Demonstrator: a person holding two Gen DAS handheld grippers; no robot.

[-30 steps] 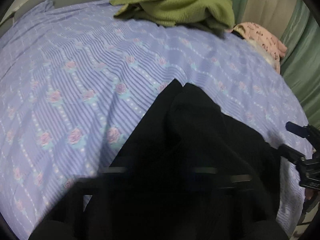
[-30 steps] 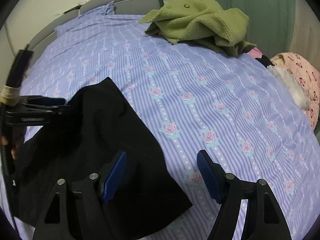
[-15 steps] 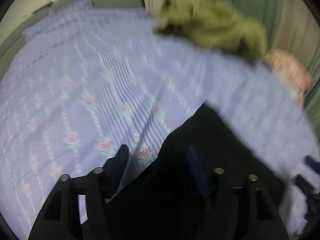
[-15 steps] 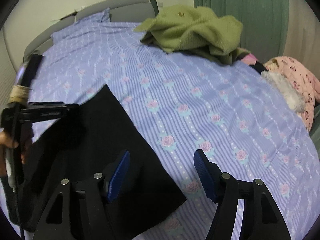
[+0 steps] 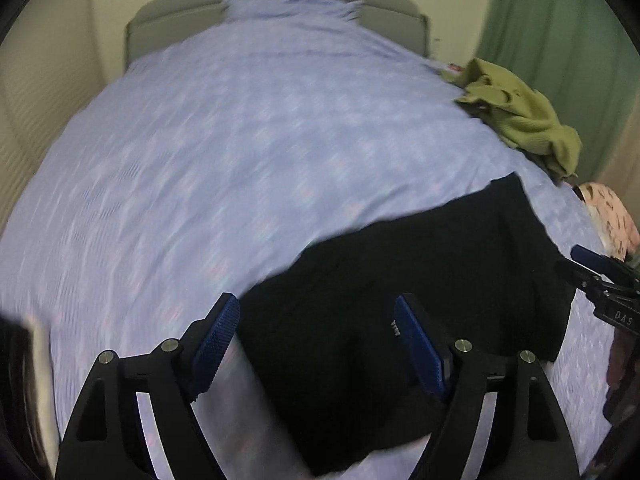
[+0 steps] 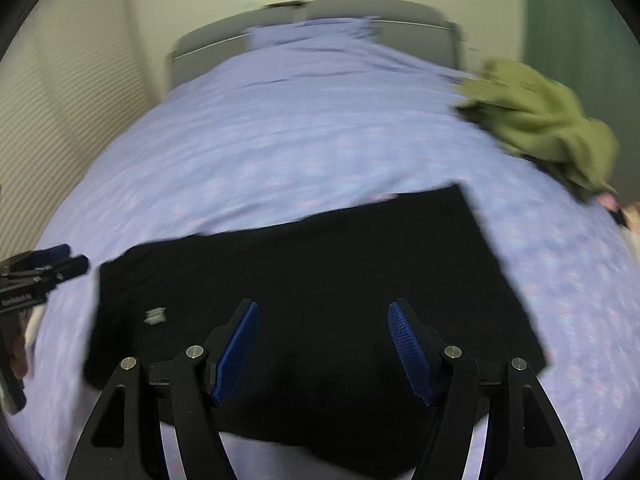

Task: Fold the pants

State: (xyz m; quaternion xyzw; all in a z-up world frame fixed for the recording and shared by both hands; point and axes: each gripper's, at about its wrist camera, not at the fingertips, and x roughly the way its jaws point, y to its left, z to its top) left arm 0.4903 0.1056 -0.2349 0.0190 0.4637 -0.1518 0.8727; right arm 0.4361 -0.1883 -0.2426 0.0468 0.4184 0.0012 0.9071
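Left claw (image 5: 316,344) is opening wide and empty above the black pants (image 5: 420,280); right claw (image 6: 324,344) gapes empty.

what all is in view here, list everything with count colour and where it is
pants: one, black, folded flat on the near part of the bed
bedspread: one, lilac with a faint pink pattern, covers the bed
headboard: one, grey, far end of the bed
green garment: one, olive, heaped at the bed's right edge
pink cloth: one, pink patterned, beyond the right edge
curtain: one, green, right of the bed
left gripper: black with blue fingers, opening, nothing between them
right gripper: black with blue fingers, open above the pants
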